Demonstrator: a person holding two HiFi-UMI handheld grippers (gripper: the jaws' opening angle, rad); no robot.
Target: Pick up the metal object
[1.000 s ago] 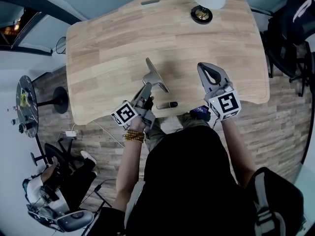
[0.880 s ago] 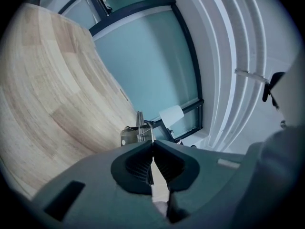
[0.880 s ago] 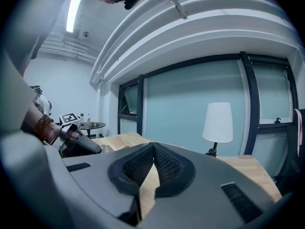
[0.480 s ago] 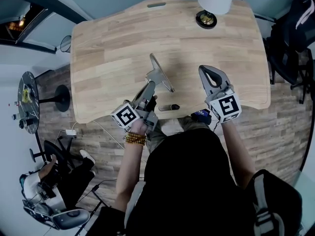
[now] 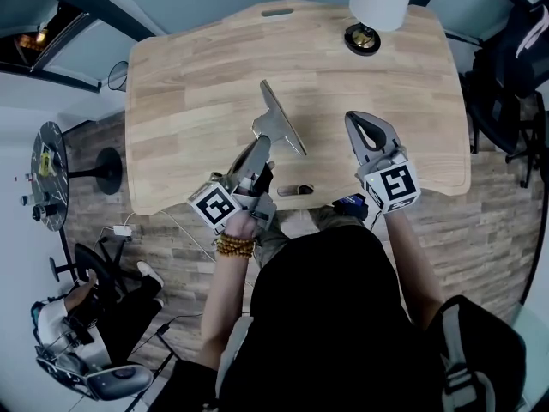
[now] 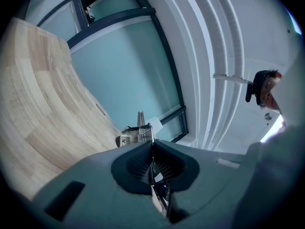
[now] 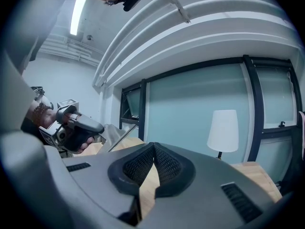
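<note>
The left gripper (image 6: 152, 149) has its jaws clamped on the metal object (image 6: 137, 134), which juts past their tips. The wooden counter (image 6: 38, 104) lies at left, with a teal glass wall (image 6: 124, 75) behind.

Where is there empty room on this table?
The left half of the table is bare, from its left edge to the metal piece held by the left gripper. The far middle beside the lamp is free too. Crowded: the near edge, with the right gripper and a small dark object.

Pinching metal object (image 5: 281, 128) in left gripper (image 5: 257, 151), jaws squeezing tight, pointing level; holding right gripper (image 5: 362, 127) alongside, jaws sitting together on nothing, both forearms reaching forward.
</note>
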